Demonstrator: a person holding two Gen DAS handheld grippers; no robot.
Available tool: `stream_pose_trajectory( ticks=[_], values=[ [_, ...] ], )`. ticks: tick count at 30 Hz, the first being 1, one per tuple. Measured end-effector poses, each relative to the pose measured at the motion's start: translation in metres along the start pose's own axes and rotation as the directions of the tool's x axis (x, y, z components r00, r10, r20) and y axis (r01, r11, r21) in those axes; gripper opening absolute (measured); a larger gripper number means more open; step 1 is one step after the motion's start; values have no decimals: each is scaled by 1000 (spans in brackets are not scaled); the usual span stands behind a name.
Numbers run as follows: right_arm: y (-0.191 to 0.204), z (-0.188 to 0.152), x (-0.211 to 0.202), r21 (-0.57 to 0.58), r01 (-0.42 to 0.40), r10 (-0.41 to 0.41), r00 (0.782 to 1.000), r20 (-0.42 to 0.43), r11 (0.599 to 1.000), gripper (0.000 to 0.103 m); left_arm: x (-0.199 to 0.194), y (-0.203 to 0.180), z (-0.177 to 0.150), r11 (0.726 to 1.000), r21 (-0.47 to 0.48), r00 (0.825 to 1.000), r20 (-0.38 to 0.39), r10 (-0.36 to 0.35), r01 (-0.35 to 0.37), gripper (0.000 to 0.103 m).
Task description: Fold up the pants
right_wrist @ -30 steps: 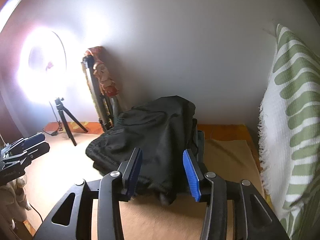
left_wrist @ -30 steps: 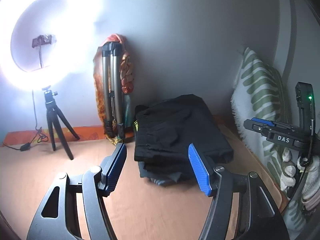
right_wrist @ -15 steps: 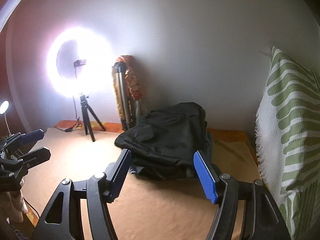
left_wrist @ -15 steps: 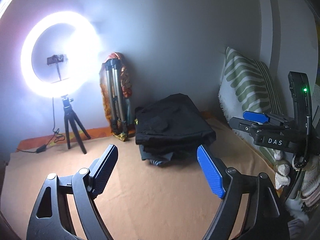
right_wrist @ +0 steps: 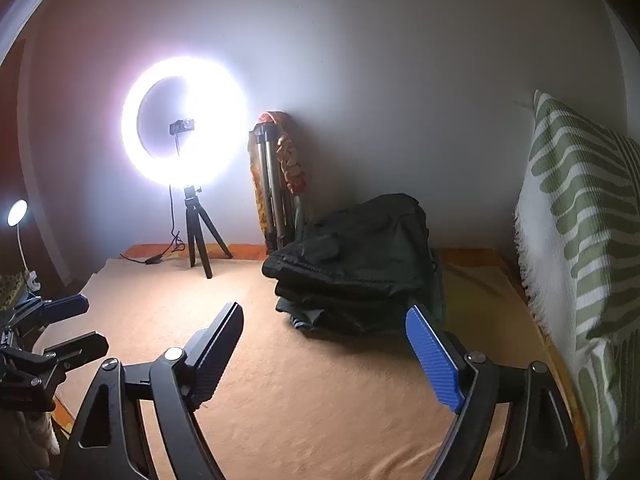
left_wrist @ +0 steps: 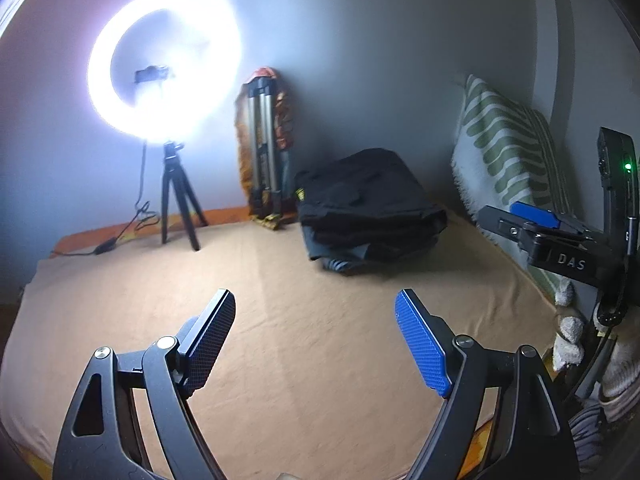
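Black pants [left_wrist: 368, 208] lie folded in a stack at the far side of the tan bed surface [left_wrist: 280, 320], near the wall; they also show in the right wrist view [right_wrist: 356, 260]. My left gripper [left_wrist: 316, 332] is open and empty, held well back from the stack. My right gripper [right_wrist: 328, 344] is open and empty, close in front of the stack and apart from it. It also shows in the left wrist view [left_wrist: 536, 236] at the right edge. The left gripper shows in the right wrist view [right_wrist: 60, 328] at the left edge.
A lit ring light on a small tripod [left_wrist: 164, 80] stands at the back left, with a cable [left_wrist: 116, 240] trailing on the bed. A folded tripod [left_wrist: 264, 152] leans on the wall. A green-striped pillow [right_wrist: 584, 240] lines the right side.
Both grippers have pulled back from the folded pants and opened wider. The pants stay stacked by the wall.
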State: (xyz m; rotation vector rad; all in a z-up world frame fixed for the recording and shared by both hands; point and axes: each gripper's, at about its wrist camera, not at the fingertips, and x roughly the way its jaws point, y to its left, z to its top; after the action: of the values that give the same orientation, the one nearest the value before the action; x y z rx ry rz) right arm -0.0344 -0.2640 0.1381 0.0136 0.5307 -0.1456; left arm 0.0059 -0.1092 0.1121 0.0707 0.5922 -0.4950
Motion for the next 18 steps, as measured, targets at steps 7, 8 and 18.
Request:
stream_pose_trajectory(
  ticks=[7,8,18],
  values=[
    [7,-17,5,22,28,-28,1000,7,999,102,-1,15,-15,999,-29,999,-6,32,-32,82],
    [9,-20,8,20,34,-34,999,4,999,102,0,15,-17,999,-26,999,-10,36,-36,82],
    [17,-40,20,16,40,-40,999,1,999,103,9,21,-34,997,1,997,-11,72,-72,86]
  ],
)
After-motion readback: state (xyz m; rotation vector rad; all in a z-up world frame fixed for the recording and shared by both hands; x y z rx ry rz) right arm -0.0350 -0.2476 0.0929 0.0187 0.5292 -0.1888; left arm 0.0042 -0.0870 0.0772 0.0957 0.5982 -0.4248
